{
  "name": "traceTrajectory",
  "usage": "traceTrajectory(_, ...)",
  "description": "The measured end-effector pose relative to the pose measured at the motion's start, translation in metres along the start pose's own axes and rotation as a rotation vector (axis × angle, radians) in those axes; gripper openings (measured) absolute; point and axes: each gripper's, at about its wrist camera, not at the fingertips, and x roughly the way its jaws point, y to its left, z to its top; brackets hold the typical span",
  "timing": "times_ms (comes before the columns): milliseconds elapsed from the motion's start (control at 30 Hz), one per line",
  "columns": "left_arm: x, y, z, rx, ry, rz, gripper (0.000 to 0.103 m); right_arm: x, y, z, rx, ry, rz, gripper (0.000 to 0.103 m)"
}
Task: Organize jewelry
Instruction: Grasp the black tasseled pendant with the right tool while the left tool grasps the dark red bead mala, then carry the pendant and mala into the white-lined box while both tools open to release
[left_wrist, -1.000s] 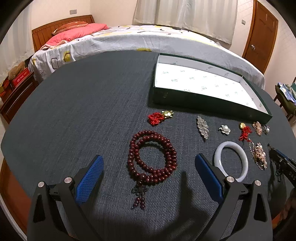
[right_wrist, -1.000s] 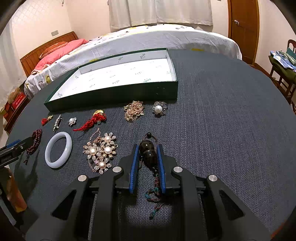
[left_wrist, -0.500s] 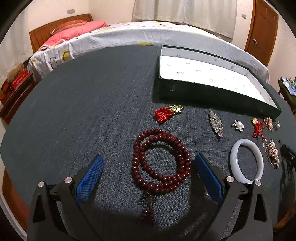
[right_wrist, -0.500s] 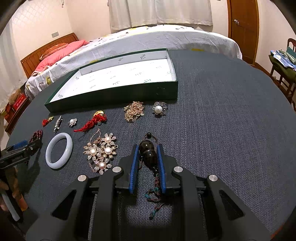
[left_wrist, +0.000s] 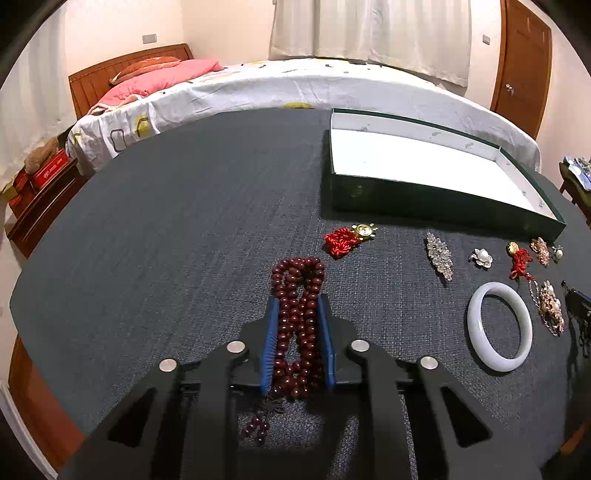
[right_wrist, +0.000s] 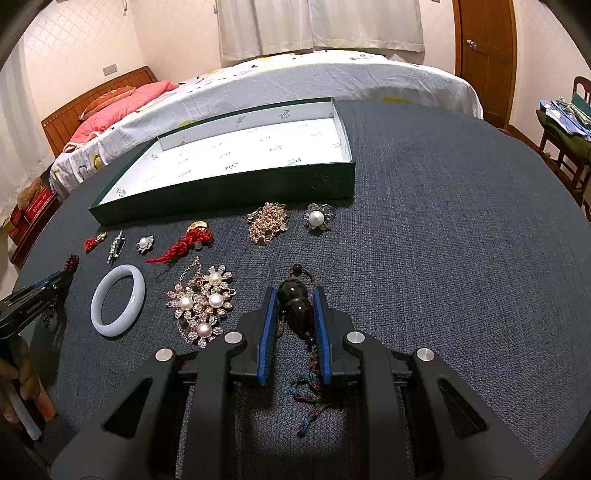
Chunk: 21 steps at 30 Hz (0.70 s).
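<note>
Now both hand-held grippers are pinching one piece each, presumably so two items can go to the box in a single trip. Left hand-held gripper (left_wrist: 297, 306): jaws have just been closing, and they are squeezing the dark red bead necklace (left_wrist: 298, 291) into a narrow bundle between the blue pads (left_wrist: 270, 339); its loop end is sticking out ahead and its tassel is trailing on the surface (left_wrist: 166, 229) below. Right hand-held gripper (right_wrist: 294, 295): pressed onto the black gourd pendant (right_wrist: 294, 301), its cord lying back between the jaws.

The green box (right_wrist: 229, 190) is sitting empty at the far side, open side up, judged to be the destination; the loose pieces are lying in a row just in front of it, within easy reach.

Count, right wrist view:
- white bangle (right_wrist: 117, 304): one
- pearl flower cluster (right_wrist: 203, 301): one
- gold chain heap (right_wrist: 266, 222): one
- pearl brooches: two, one large (right_wrist: 318, 217), one small (right_wrist: 144, 243)
- red knot charms: two (right_wrist: 183, 246), (right_wrist: 92, 243)
- crystal bar brooch (right_wrist: 116, 246): one

Nothing is in the box yet; sorting is judged barely begun.
</note>
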Motion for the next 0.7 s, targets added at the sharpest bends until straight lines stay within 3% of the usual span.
traceTrajectory(333, -0.006, -0.001, 0.001, -0.004, -0.012, -0.025, 0.016, -0.005, -0.004, 0.001, 0.018, -0.021, 0.013, 0.019)
traceTrajectory(700, -0.036, -0.012, 0.021, -0.016, -0.086, -0.08, 0.016, -0.039, -0.002, 0.02, 0.028, -0.119, 0.041, 0.019)
